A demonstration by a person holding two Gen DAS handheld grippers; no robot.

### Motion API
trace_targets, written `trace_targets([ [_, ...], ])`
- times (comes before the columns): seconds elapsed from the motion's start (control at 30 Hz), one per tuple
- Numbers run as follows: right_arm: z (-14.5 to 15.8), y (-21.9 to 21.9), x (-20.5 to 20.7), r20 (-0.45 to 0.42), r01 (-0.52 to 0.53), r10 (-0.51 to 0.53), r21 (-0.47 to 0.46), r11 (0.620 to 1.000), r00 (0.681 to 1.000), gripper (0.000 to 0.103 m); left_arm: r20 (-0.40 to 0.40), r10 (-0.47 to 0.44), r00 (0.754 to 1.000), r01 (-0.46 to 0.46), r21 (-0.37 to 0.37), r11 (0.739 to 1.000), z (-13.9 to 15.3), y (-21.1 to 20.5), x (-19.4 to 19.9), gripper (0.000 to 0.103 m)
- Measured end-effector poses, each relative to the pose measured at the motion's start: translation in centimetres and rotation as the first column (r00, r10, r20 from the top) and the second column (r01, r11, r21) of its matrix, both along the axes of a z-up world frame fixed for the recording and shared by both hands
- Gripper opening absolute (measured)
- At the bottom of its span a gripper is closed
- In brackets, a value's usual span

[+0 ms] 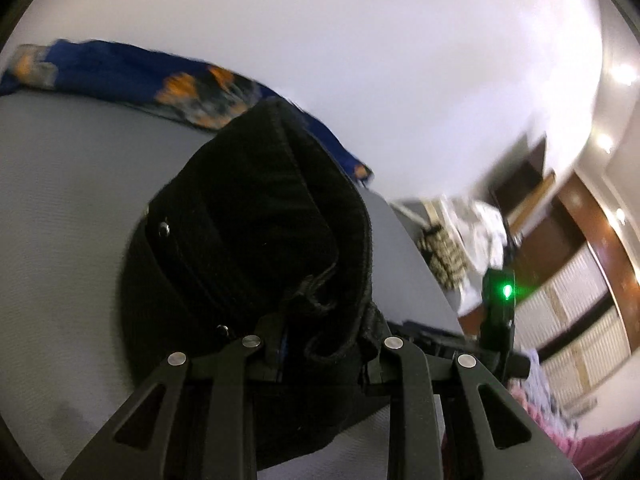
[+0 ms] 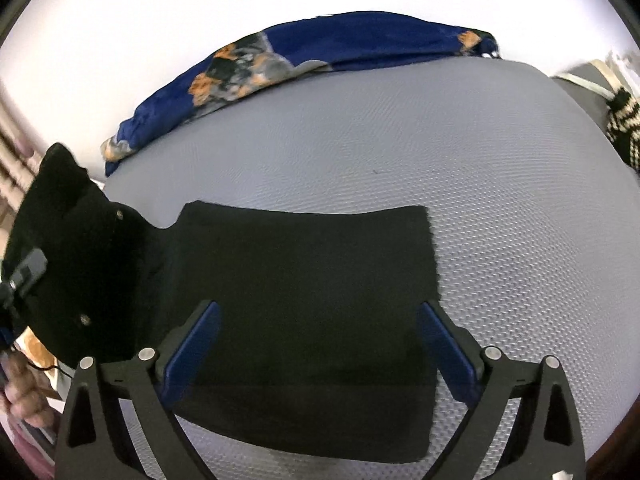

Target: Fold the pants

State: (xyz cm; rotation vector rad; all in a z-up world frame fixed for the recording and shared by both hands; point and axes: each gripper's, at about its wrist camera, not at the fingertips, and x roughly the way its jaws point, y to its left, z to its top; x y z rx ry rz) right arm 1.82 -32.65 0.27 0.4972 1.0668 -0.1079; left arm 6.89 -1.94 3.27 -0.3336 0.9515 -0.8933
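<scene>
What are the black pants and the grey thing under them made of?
The black pants look like soft, matte woven cloth, maybe cotton: fuzzy edges, stitched seams, metal rivets. The grey surface looks like textured fabric or mesh, with a fine bumpy weave; which one I cannot tell.

Black pants (image 2: 304, 280), mostly flat, seemingly waist end lifted

A home bedroom: grey mattress (image 2: 360, 140), blue blanket (image 2: 360, 44), white wall, wooden wardrobe (image 1: 592, 240), ceiling spotlights (image 1: 624, 74).

Pants (image 2: 304, 280) lie on the bed (image 2: 400, 140); blanket (image 2: 320, 48) apparently behind.
</scene>
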Motion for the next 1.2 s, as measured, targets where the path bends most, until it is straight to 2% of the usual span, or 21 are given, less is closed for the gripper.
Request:
trace_targets([
  [0.2,-1.1,-2.9,-1.5,0.0,0.068,-0.069,0.093,0.993,0.998,0.093,-0.069,-0.143,0.987,0.149,0.094,0.984,-3.4,-7.5,-1.4,0.025],
  [0.37,-1.6,-4.4,-2.5,-0.001,0.105,-0.105,0.134,0.985,0.994,0.092,-0.095,-0.199,0.975,0.216,0.237,0.947,-7.2,-11.8,-2.6,0.026],
  [0.43,-1.8,-4.8,-2.5,0.002,0.099,-0.1,0.157,0.983,0.995,0.092,-0.079,-0.208,0.975,0.222,0.283,0.933,-7.9,-12.7,-3.2,0.027],
  [0.57,-2.2,-5.1,-2.6,0.021,0.055,-0.062,0.247,0.967,0.998,0.092,-0.04,-0.225,0.973,0.226,0.334,0.915,-7.6,-14.0,-4.4,0.036],
  [0.63,-2.9,-5.1,-2.2,0.032,0.022,-0.035,0.332,0.943,0.999,0.092,-0.018,-0.246,0.969,0.236,0.361,0.902,-7.1,-14.1,-5.0,0.042],
  [0.73,-4.5,-5.2,-1.4,0.031,-0.009,-0.005,0.445,0.896,1.0,0.092,-0.002,-0.288,0.958,0.271,0.349,0.897,-6.0,-13.7,-6.0,0.05],
  [0.8,-5.2,-5.0,-1.1,0.036,-0.027,0.011,0.469,0.883,0.999,0.092,0.007,-0.296,0.955,0.278,0.326,0.904,-5.2,-12.6,-6.1,0.058],
  [0.93,-6.7,-4.7,-0.5,0.034,-0.067,0.058,0.515,0.854,0.998,0.091,0.038,-0.253,0.967,0.228,0.316,0.921,-4.0,-10.0,-5.9,0.058],
  [1.03,-7.1,-4.3,0.0,0.045,-0.102,0.093,0.528,0.843,0.995,0.085,0.06,-0.16,0.985,0.131,0.338,0.932,-3.8,-7.4,-4.7,0.059],
  [1.2,-7.6,-3.9,1.3,0.088,-0.158,0.131,0.53,0.833,0.987,0.081,0.052,-0.029,0.998,0.008,0.376,0.927,-4.8,-3.7,-2.6,0.059],
])
